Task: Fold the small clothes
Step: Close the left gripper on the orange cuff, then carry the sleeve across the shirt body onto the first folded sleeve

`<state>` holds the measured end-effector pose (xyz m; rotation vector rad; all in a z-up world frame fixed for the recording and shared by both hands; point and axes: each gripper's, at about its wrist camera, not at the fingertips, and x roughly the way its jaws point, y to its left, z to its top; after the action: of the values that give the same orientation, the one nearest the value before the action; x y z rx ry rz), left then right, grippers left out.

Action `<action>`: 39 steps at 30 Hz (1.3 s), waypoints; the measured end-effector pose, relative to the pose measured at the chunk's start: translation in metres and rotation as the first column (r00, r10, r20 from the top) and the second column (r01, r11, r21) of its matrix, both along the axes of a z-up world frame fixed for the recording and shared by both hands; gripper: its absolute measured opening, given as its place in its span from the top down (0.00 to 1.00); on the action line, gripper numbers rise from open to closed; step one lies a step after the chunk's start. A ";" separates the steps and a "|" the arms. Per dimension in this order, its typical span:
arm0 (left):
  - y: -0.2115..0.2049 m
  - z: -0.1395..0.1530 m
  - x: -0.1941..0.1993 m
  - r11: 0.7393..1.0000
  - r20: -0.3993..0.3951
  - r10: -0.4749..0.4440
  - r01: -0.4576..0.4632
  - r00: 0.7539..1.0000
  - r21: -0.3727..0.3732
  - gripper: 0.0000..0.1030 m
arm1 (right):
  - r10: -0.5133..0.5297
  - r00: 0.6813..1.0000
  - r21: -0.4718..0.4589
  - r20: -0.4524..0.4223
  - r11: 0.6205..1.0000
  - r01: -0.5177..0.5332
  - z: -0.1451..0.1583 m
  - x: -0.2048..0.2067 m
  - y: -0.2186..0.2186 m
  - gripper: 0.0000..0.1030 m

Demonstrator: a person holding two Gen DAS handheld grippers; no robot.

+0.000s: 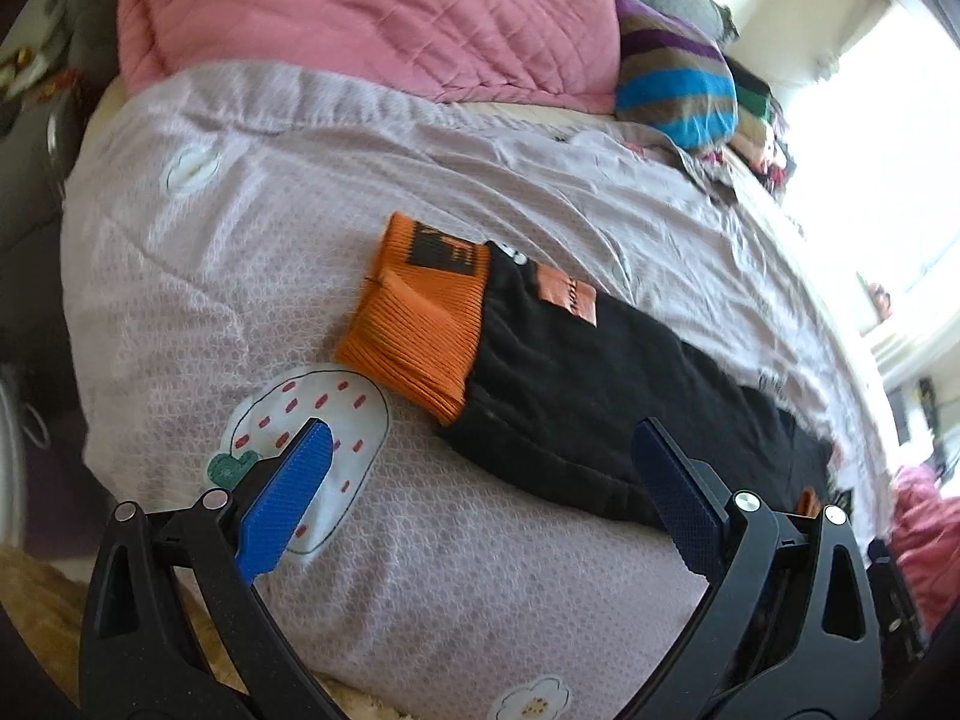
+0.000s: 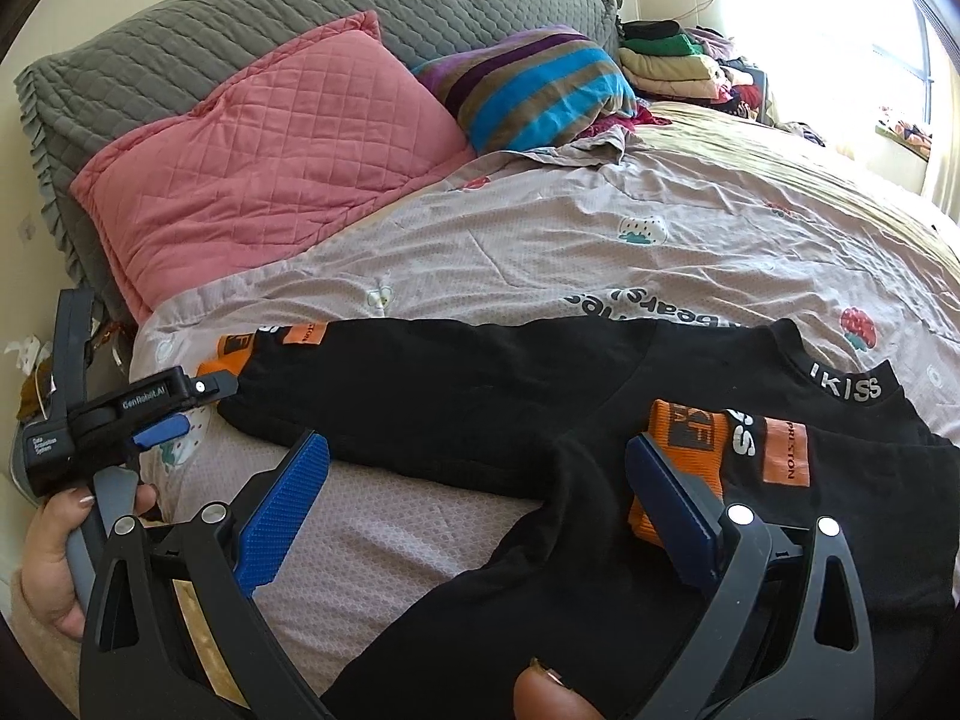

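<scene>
Across the bed [image 2: 540, 252], spread flat: black top [image 2: 480, 396], soft, light, limp, likely to sag and slide. Best pinched at the thicker ribbed orange cuff [image 1: 414, 336]. Left tongs [image 1: 480, 444] and right tongs [image 2: 477, 456] spread wide, holding nothing.

Bed [image 2: 540, 252]: black shirt [image 2: 480, 396], pink pillow [image 2: 270, 150], striped blanket [image 2: 540, 84], folded clothes [image 2: 672, 60].
</scene>
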<state>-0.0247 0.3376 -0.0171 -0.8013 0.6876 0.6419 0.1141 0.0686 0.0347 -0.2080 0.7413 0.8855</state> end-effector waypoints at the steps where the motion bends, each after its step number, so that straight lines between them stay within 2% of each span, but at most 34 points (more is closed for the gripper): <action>1: 0.003 -0.002 -0.002 1.000 0.021 0.006 -0.006 1.000 -0.018 0.09 | -0.001 1.000 0.001 -0.002 1.000 0.001 -0.001 0.001 0.000 0.04; 3: 0.008 -0.003 -0.003 0.999 0.050 0.017 -0.015 0.999 -0.035 0.10 | -0.004 1.000 0.003 -0.006 1.000 0.004 -0.002 0.003 0.000 0.04; 5: 0.013 -0.004 -0.005 0.998 0.090 0.037 -0.032 0.995 -0.051 0.19 | -0.009 1.000 0.005 -0.013 1.000 0.009 -0.004 0.004 0.000 0.04; 7: 0.019 -0.008 -0.004 0.996 0.106 0.058 -0.050 0.993 -0.072 0.38 | -0.015 1.000 0.006 -0.023 1.000 0.015 -0.006 0.006 0.000 0.04; 9: 0.026 -0.012 -0.001 0.993 0.109 0.077 -0.067 0.991 -0.092 0.45 | -0.017 0.999 0.008 -0.031 1.000 0.018 -0.008 0.006 -0.001 0.04; 11: 0.032 -0.014 0.005 0.993 0.109 0.088 -0.078 0.990 -0.091 0.60 | -0.020 0.999 0.007 -0.031 1.000 0.020 -0.009 0.006 -0.002 0.04; 13: 0.037 -0.016 0.011 0.993 0.114 0.077 -0.066 0.990 -0.099 0.93 | -0.024 0.999 0.007 -0.034 1.000 0.024 -0.009 0.007 -0.004 0.04; 15: 0.038 -0.017 0.010 0.992 0.138 0.062 -0.046 0.989 -0.116 0.95 | -0.031 0.999 0.014 -0.039 0.999 0.032 -0.009 0.008 -0.008 0.04; 20: 0.022 0.000 0.004 0.999 0.176 0.026 -0.019 0.984 -0.041 0.95 | -0.063 0.997 0.020 -0.053 0.998 0.064 -0.011 0.013 -0.023 0.04; 27: -0.002 0.030 0.003 1.000 0.220 -0.022 0.016 0.975 0.027 0.95 | -0.118 0.991 0.040 -0.066 0.992 0.121 -0.009 0.017 -0.057 0.04; 39: -0.057 0.084 0.030 0.982 0.261 -0.158 0.125 0.953 0.139 0.96 | -0.206 0.977 0.076 -0.053 0.975 0.210 0.004 0.025 -0.112 0.04</action>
<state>0.0049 0.2806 0.0670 -0.7037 0.4467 0.4289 0.1388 -0.0433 0.0388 -0.0371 0.7525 0.7206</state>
